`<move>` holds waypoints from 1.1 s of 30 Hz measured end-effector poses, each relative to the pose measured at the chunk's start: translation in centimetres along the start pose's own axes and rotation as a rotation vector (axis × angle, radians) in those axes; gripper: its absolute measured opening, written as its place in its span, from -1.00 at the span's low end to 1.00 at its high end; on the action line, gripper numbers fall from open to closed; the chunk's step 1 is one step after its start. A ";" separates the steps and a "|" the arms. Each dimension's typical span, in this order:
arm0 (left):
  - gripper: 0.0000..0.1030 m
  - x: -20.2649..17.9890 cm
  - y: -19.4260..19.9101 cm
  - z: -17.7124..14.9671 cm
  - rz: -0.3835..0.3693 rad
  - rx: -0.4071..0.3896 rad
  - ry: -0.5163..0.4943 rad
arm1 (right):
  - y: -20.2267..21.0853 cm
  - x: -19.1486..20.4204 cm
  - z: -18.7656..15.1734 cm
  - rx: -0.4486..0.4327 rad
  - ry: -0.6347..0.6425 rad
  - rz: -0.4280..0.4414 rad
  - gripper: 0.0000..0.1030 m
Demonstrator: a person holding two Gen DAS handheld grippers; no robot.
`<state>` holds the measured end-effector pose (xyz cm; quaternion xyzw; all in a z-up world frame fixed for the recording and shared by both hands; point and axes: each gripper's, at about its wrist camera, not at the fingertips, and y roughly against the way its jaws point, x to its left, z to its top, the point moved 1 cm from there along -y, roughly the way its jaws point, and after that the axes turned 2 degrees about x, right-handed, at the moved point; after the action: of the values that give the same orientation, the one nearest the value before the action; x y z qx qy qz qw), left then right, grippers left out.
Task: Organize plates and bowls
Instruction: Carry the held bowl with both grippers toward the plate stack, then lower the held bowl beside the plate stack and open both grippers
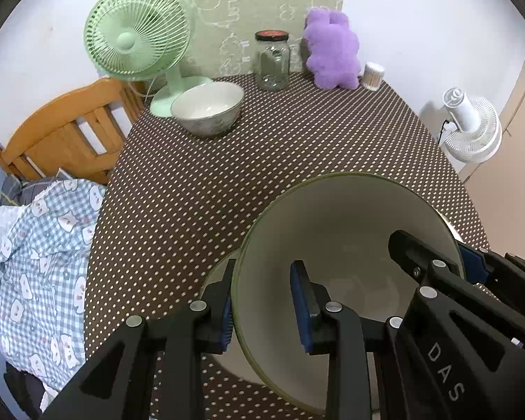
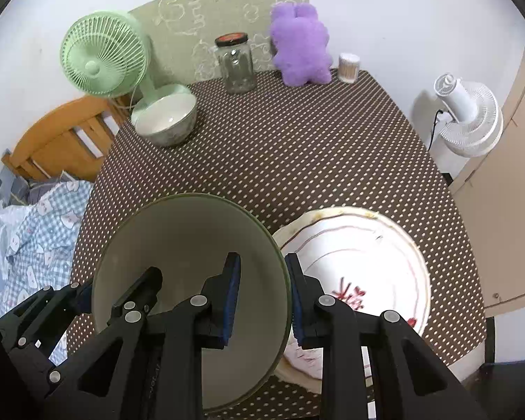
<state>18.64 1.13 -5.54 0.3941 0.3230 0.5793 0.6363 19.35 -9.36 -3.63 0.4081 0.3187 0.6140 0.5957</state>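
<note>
A large pale green bowl (image 1: pixel 346 245) (image 2: pixel 189 238) is held at the near edge of the dotted table. My left gripper (image 1: pixel 262 308) straddles its left rim, one finger outside and one inside. My right gripper (image 2: pixel 262 297) straddles its right rim the same way, and shows in the left wrist view (image 1: pixel 434 262). A white plate with red markings (image 2: pixel 374 255) lies just right of the bowl, partly under it. A smaller white bowl (image 1: pixel 208 106) (image 2: pixel 166 117) sits at the far left by the green fan.
A green desk fan (image 1: pixel 136 40), a glass jar with a red lid (image 1: pixel 272 61), a purple plush toy (image 1: pixel 332 50) and a cotton swab tub (image 1: pixel 373 76) line the table's far edge. A wooden chair (image 1: pixel 66 133) and checked bedding (image 1: pixel 42 262) lie left. A white fan (image 2: pixel 469 119) stands right.
</note>
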 end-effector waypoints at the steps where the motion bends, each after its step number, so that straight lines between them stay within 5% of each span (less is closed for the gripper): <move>1: -0.48 0.2 -0.1 -0.2 0.001 0.005 0.002 | -0.2 0.3 -0.2 0.007 0.004 0.000 -0.43; 33: -0.48 4.7 -5.5 -1.8 -0.001 0.138 0.111 | -6.3 5.0 -1.0 0.150 0.104 -0.009 -0.43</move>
<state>20.30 5.96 -11.04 0.4042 0.3971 0.5762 0.5890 21.61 -3.79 -9.04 0.4177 0.3963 0.6061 0.5488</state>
